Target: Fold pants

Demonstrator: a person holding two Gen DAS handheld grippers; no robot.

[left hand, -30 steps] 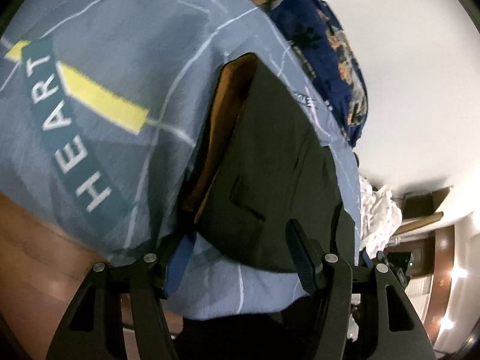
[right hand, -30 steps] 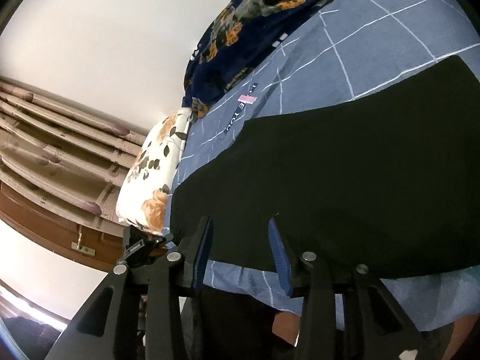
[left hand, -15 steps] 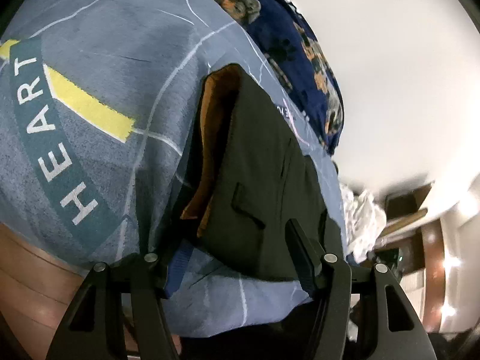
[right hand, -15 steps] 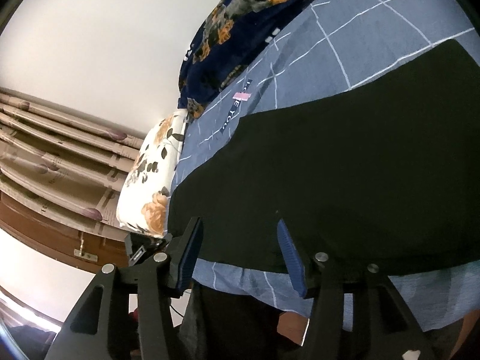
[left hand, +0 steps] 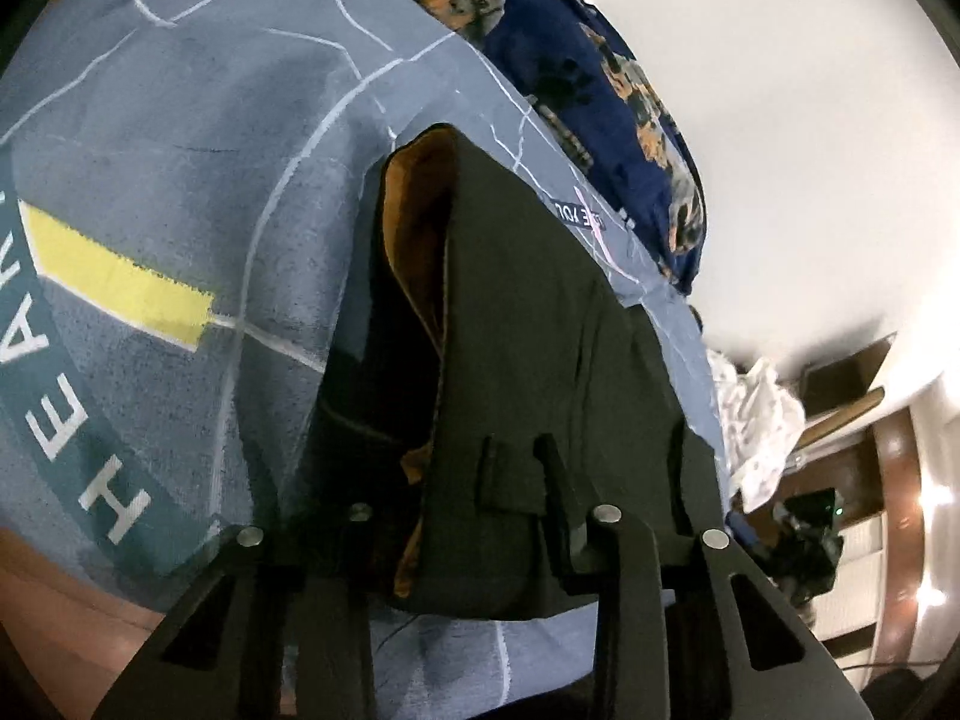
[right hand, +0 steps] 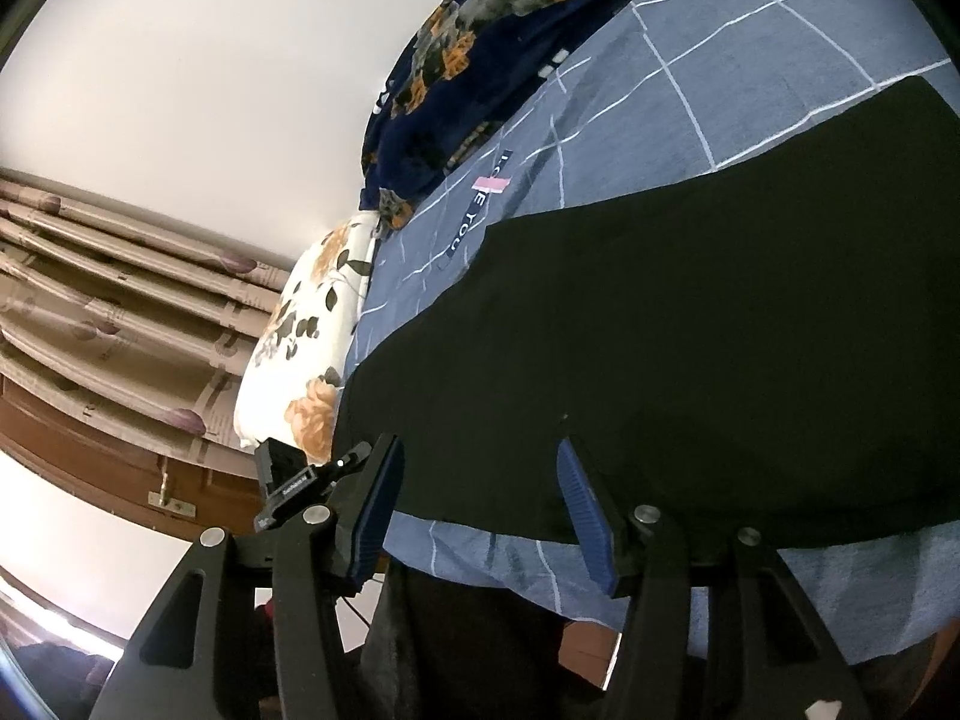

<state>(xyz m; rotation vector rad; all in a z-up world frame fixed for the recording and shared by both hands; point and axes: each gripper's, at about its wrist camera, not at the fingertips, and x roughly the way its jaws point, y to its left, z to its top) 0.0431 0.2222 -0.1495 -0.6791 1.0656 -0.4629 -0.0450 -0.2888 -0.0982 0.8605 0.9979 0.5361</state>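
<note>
Dark pants lie flat on a blue checked bedsheet, the waist showing an orange lining. My left gripper is at the near waist corner with its jaws closing. The right finger lies on top of the cloth, the other is hidden under the waistband, and the fabric is pinched between them. In the right wrist view the pants spread as a wide black panel. My right gripper stands open over the near edge of that panel, its blue pads apart and not touching the cloth.
A dark blue floral blanket is bunched along the far side of the bed. A floral pillow lies at the bed's end by the curtain. White laundry is heaped beyond the bed. The bed's wooden edge runs below the sheet.
My left gripper has moved forward onto the waist corner and its jaws have narrowed around the cloth. The right gripper's jaws have widened and it has hardly shifted.
</note>
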